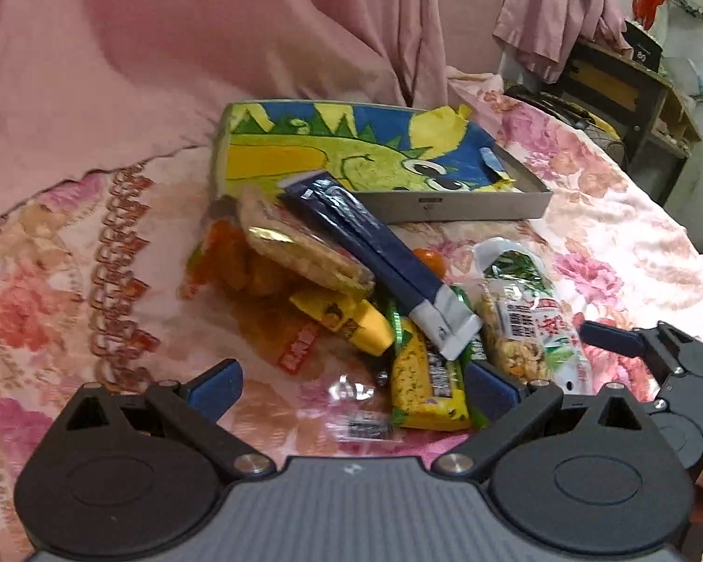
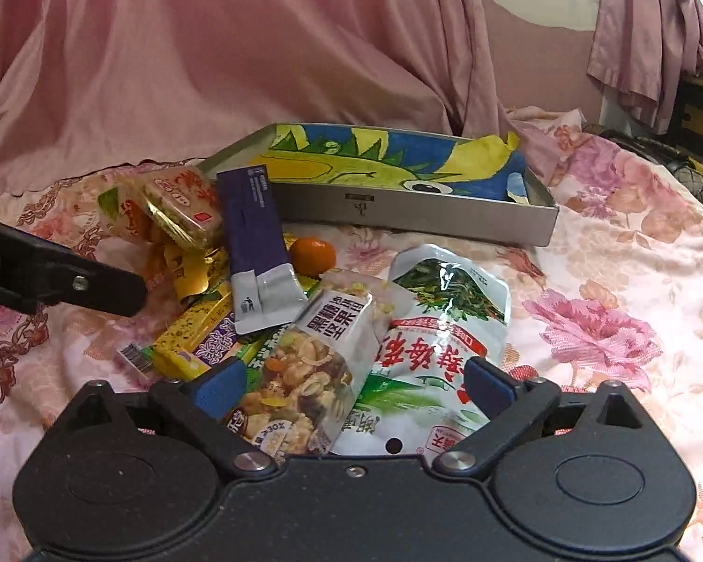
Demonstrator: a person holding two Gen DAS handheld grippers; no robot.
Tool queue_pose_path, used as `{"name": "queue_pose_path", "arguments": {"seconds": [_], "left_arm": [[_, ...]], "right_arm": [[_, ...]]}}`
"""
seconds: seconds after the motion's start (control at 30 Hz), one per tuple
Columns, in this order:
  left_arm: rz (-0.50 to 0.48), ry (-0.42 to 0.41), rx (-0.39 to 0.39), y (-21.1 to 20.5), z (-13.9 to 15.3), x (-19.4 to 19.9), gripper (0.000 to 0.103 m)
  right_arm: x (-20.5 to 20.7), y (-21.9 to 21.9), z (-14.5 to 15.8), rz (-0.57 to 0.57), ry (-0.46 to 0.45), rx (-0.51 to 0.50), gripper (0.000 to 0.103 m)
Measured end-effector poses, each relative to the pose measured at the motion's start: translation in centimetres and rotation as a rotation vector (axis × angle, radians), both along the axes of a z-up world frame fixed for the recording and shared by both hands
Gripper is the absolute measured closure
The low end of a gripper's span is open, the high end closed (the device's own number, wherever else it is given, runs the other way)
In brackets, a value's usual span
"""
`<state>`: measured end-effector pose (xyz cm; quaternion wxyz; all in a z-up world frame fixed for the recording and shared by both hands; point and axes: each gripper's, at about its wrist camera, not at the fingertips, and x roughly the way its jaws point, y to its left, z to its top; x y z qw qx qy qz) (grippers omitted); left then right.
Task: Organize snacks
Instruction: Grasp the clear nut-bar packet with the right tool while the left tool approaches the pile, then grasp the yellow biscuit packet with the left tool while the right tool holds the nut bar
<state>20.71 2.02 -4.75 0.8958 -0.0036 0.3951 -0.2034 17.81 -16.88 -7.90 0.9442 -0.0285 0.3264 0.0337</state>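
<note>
The snacks (image 1: 351, 290) lay heaped on the flowered bedspread (image 2: 609, 309) just in front of a grey tin tray (image 2: 412, 220), while the left tongs (image 1: 351, 386) and right tongs (image 2: 351, 386) hovered over them with jaws spread wide, gripping nothing.

The yellow bar (image 1: 426, 384) runs under the navy packet (image 1: 379, 253), print too blurred to read. The seaweed pouch (image 2: 426, 346) drops behind the right gripper (image 2: 351, 388) housing, lower edge hidden. The orange fruit (image 2: 312, 256) peeks out half-covered, and the left gripper (image 2: 61, 276) is cut by the frame edge.
</note>
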Motion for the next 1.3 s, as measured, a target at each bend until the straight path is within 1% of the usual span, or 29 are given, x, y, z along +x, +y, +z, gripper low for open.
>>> {"name": "queue_pose_path", "arguments": {"seconds": [0.17, 0.2, 0.23, 0.27, 0.33, 0.4, 0.47, 0.57, 0.63, 0.7, 0.8, 0.83, 0.87, 0.9, 0.93, 0.97, 1.07, 1.13, 1.3], "left_arm": [[-0.007, 0.022, -0.038, -0.5, -0.5, 1.0, 0.0], [-0.008, 0.024, -0.048, -0.6, -0.6, 1.2, 0.0], [-0.007, 0.026, -0.056, -0.7, -0.6, 1.4, 0.0], [-0.006, 0.03, -0.064, -0.7, -0.7, 1.6, 0.0], [-0.009, 0.037, -0.082, -0.9, -0.9, 1.8, 0.001], [-0.014, 0.048, -0.109, -0.9, -1.0, 1.8, 0.001], [-0.025, 0.064, -0.136, -0.9, -1.2, 1.8, 0.003], [-0.047, 0.085, -0.177, -0.9, -1.5, 1.8, 0.004], [-0.06, 0.094, -0.185, -1.2, -1.7, 1.9, 0.005], [-0.066, 0.111, -0.189, -1.4, -2.0, 2.1, 0.008], [-0.074, 0.142, -0.212, -1.6, -2.5, 2.4, 0.016], [-0.078, 0.147, -0.217, -1.6, -2.6, 2.5, 0.023], [-0.087, 0.146, -0.217, -1.7, -2.6, 2.5, 0.029], [-0.091, 0.141, -0.214, -1.7, -2.6, 2.4, 0.03], [-0.095, 0.137, -0.214, -1.7, -2.6, 2.5, 0.033], [-0.1, 0.141, -0.217, -1.7, -2.6, 2.6, 0.039], [-0.103, 0.149, -0.205, -1.6, -2.7, 3.1, 0.048], [-0.105, 0.154, -0.184, -1.8, -2.8, 3.5, 0.051], [-0.119, 0.141, -0.119, -3.2, -2.6, 4.0, 0.052]], "right_arm": [[-0.1, 0.5, -0.2, 0.032, 0.001, 0.034, 0.022], [0.0, 0.6, -0.2, 0.04, 0.003, 0.041, 0.028], [0.0, 0.7, -0.3, 0.042, 0.005, 0.043, 0.031], [-0.1, 0.8, -0.2, 0.04, 0.007, 0.047, 0.032], [-0.1, 0.5, -0.1, 0.036, 0.009, 0.062, 0.046], [-0.3, 0.0, 0.1, 0.025, 0.021, 0.083, 0.052], [-0.5, -0.3, 0.1, 0.024, 0.039, 0.073, 0.053], [-1.0, -0.8, 0.2, 0.029, 0.041, 0.048, 0.055], [-1.2, -1.2, 0.3, 0.016, 0.039, 0.029, 0.057], [-1.3, -1.5, 0.1, 0.007, 0.032, 0.019, 0.057], [-1.3, -1.7, -0.1, 0.004, 0.01, 0.02, 0.057], [-1.3, -1.8, -0.1, 0.006, 0.003, 0.023, 0.057], [-1.2, -1.8, -0.2, 0.01, -0.001, 0.021, 0.057], [-1.1, -1.8, -0.2, 0.014, -0.005, 0.017, 0.057], [-1.1, -1.7, -0.2, 0.016, -0.009, 0.016, 0.057], [-1.0, -1.7, -0.2, 0.018, -0.009, 0.016, 0.057], [-0.8, -1.5, -0.3, 0.028, -0.015, 0.004, 0.057], [-0.8, -1.3, -0.5, 0.033, -0.021, -0.004, 0.057], [-0.8, -1.0, -0.6, 0.037, -0.031, -0.018, 0.058]]}}
